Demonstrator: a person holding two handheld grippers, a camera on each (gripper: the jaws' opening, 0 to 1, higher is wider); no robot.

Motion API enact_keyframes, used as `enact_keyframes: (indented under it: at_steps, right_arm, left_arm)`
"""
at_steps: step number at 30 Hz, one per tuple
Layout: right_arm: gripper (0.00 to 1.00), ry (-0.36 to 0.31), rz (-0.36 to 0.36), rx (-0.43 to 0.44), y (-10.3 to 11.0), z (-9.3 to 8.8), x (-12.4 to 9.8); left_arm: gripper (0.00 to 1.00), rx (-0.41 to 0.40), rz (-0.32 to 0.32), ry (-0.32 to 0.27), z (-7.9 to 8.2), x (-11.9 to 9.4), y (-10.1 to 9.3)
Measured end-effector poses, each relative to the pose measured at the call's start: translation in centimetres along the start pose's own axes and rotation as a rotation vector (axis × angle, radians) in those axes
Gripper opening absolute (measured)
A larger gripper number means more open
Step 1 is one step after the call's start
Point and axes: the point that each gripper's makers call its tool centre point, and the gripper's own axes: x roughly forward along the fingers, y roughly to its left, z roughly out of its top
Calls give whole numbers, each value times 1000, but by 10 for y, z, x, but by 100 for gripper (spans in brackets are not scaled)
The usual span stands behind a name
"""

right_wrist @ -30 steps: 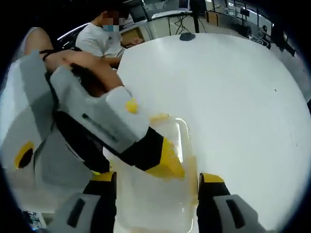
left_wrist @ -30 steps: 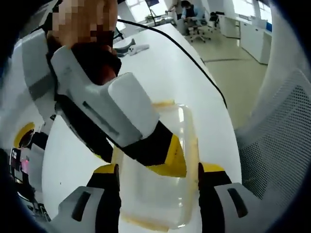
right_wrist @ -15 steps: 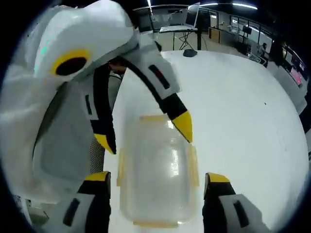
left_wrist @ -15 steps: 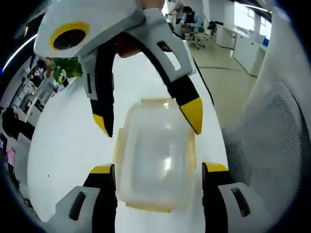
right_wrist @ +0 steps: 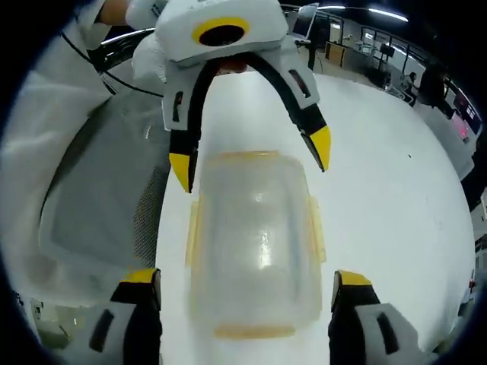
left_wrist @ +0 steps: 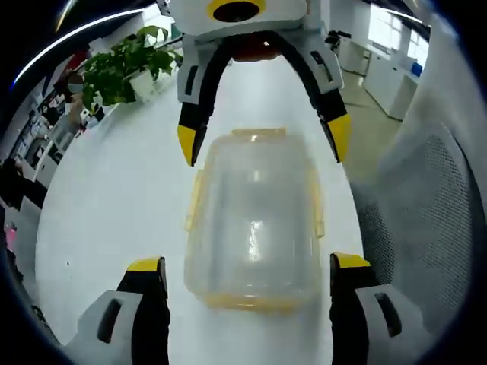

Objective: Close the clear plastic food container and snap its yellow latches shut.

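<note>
left tool (left_wrist: 247, 277) wide, right tool (right_wrist: 247, 285) wide, facing across container | clear container (left_wrist: 255, 217) lid on, nothing visible inside, near white surface (left_wrist: 114, 205) edge | yellow latches (right_wrist: 316, 228) flared out | both tools pulled back, previously overlapping it

Lidded clear container (left_wrist: 255, 217) lies between two spread hand-held grippers.
</note>
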Motion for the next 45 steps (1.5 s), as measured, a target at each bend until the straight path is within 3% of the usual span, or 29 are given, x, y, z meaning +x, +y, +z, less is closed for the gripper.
enact_keyframes:
  at_steps: [6, 13, 20, 36, 41, 45]
  right_arm:
    - [75, 41, -53, -59, -4, -6, 7]
    - [74, 28, -57, -54, -1, 6, 12]
    - [74, 18, -55, -81, 3, 38, 29]
    - [74, 9, -43, -115, 12, 134, 78]
    - [74, 26, -40, -129, 16, 156, 90]
    - [75, 43, -45, -131, 16, 160, 93]
  left_arm:
    - [77, 24, 3, 42, -10, 11, -3]
    - [78, 34, 19, 38, -20, 4, -3]
    - [78, 9, 31, 40, -51, -16, -7]
    - [78, -18, 41, 86, -145, -71, -8]
    - [78, -24, 42, 107, -166, -82, -11]
    - [79, -31, 35, 102, -171, -84, -10]
